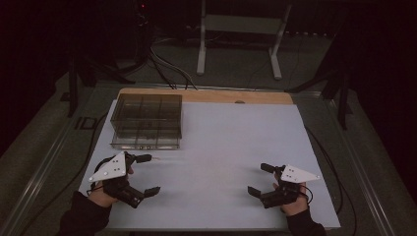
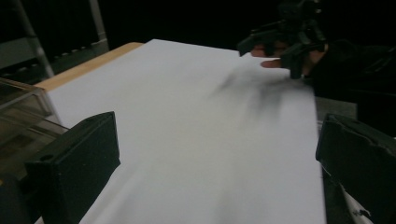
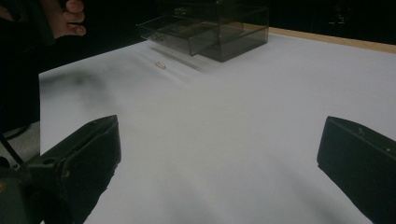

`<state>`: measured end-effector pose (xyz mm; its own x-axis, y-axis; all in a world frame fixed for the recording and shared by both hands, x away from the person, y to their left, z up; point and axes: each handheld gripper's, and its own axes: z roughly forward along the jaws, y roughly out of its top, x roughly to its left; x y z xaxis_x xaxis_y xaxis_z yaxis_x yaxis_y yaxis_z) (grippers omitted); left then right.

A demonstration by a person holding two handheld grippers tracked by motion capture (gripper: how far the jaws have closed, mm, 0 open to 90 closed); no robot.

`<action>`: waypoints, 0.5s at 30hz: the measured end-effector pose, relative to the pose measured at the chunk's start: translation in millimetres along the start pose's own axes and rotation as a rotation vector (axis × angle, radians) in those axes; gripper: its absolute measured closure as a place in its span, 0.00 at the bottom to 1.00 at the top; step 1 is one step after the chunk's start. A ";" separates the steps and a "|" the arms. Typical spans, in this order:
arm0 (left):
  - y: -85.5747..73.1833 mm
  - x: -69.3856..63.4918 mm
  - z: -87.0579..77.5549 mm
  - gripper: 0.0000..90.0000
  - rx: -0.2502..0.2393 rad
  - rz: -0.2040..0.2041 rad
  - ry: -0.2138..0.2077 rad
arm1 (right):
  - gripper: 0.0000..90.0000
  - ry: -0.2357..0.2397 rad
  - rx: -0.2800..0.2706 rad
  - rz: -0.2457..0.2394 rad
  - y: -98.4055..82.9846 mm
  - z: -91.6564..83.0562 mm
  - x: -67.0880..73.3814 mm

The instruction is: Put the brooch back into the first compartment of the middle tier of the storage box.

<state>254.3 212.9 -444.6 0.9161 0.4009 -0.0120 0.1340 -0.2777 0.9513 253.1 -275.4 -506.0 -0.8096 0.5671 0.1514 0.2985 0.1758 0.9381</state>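
Pretty dim shot, but here's the layout: the left gripper point(image 1: 147, 173) sits low over the white table point(image 1: 221, 147) near its left front corner, jaws spread wide apart with nothing between them, just bare tabletop. The right gripper point(image 1: 258, 179) is over at the right front, well apart from the left one, and its jaws are also wide apart and empty. Each one is held by a hand in a dark sleeve point(image 1: 83, 216), and each has a grey three-cornered plate on top. Just ahead of the left gripper, toward the far side of the table, there's a clear plastic drawer box point(image 1: 146, 120) with several compartments, and one drawer point(image 1: 145, 140) is pulled out toward the grippers. Can't tell what's in the compartments, too dark. Between the box and the left gripper lies a small pale thing point(image 3: 160, 65) on the table, just in front of the open drawer, too tiny to say what it is. From the right gripper the box is far off, ahead and across the table. A wooden edge point(image 1: 231, 96) runs along the far side, beyond the box.
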 end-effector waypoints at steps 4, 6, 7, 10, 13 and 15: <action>1.0 6.6 1.1 0.00 -0.005 -0.015 0.019 | 0.00 -0.004 -0.001 -0.002 0.1 0.0 0.4; 0.6 8.7 1.9 0.00 -0.007 -0.022 0.030 | 0.00 -0.006 -0.001 0.000 0.1 0.1 0.2; 0.0 10.8 2.6 0.00 -0.011 -0.027 0.037 | 0.00 -0.005 0.000 0.006 0.0 0.4 -0.1; -3.8 16.7 6.2 0.00 -0.005 -0.039 0.059 | 0.00 -0.005 -0.002 0.005 0.1 0.5 0.1; -11.1 25.9 10.1 0.00 0.007 -0.060 0.094 | 0.00 -0.003 -0.003 0.010 0.0 0.6 -0.1; -15.6 30.5 11.8 0.00 0.021 -0.068 0.105 | 0.00 -0.002 -0.003 0.007 0.0 0.6 0.1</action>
<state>284.6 219.2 -463.4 0.8604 0.5078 -0.0426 0.2029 -0.2648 0.9427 253.3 -274.9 -506.2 -0.8062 0.5703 0.1573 0.3026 0.1690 0.9380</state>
